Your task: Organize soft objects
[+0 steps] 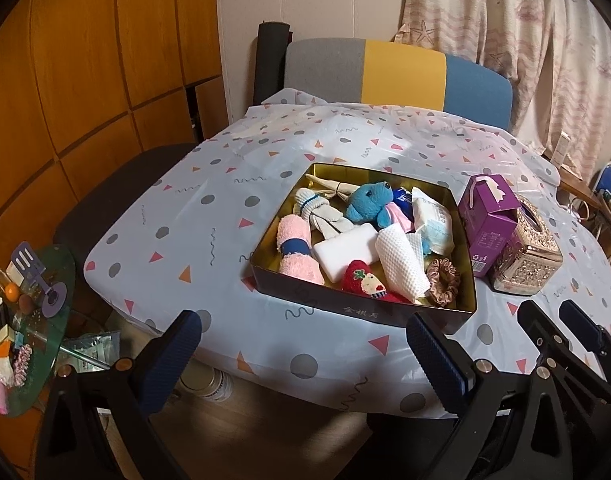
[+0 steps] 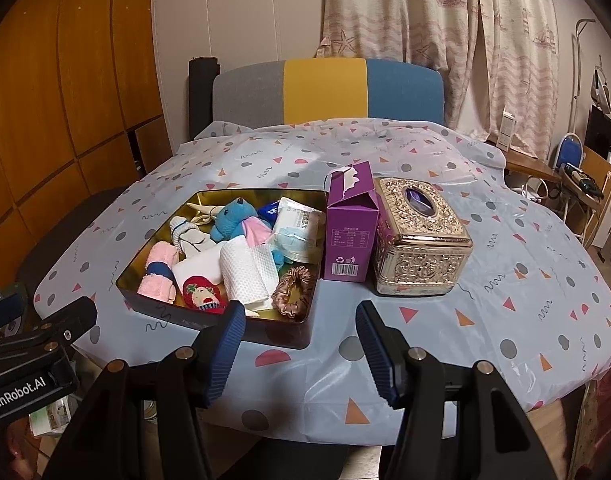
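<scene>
- Table (image 2: 425,320): patterned cloth; no soft things loose on it.
- Tin tray (image 2: 209,322): holds the soft objects (image 2: 241,264), long side running 9 to 3.
- Right gripper (image 2: 301,350): fingers apart, empty; tray at 11, nearer.
- Left gripper (image 1: 305,354): fingers apart, empty; tray at 12.

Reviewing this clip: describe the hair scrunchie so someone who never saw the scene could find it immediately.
Start at the dark tin tray with a gold interior on the patterned tablecloth. Go to the tray's near corner on the side of the purple carton. There lies the scrunchie, a shiny brown gathered fabric ring, the only ring-shaped item, beside the white waffle-textured cloth.
</scene>
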`<state>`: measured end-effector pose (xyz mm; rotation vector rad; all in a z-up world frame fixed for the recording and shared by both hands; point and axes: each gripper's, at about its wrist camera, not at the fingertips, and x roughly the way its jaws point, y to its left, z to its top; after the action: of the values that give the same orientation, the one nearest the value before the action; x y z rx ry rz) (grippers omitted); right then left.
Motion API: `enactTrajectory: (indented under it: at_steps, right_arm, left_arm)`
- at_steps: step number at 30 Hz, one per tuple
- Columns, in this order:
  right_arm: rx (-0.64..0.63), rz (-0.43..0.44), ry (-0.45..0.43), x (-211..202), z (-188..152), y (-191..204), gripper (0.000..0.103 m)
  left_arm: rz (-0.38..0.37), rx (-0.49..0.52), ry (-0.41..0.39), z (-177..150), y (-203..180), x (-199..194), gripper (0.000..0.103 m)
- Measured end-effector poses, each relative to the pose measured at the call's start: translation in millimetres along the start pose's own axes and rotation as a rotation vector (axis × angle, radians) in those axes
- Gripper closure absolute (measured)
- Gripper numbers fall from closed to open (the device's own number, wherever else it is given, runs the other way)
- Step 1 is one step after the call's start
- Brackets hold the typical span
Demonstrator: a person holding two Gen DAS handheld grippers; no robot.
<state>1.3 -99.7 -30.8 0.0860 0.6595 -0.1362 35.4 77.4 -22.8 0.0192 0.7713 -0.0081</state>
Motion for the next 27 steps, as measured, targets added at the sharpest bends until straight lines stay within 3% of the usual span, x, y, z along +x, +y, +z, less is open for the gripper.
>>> enactTrajectory:
  at_steps: [27]
  right_arm:
    - [0.011,0.007,0.005,2.8,-1.7,-1.1,0.045]
  left_arm:
    - [0.002,0.017,-0.002,-2.0,-5.3,-1.1,0.000]
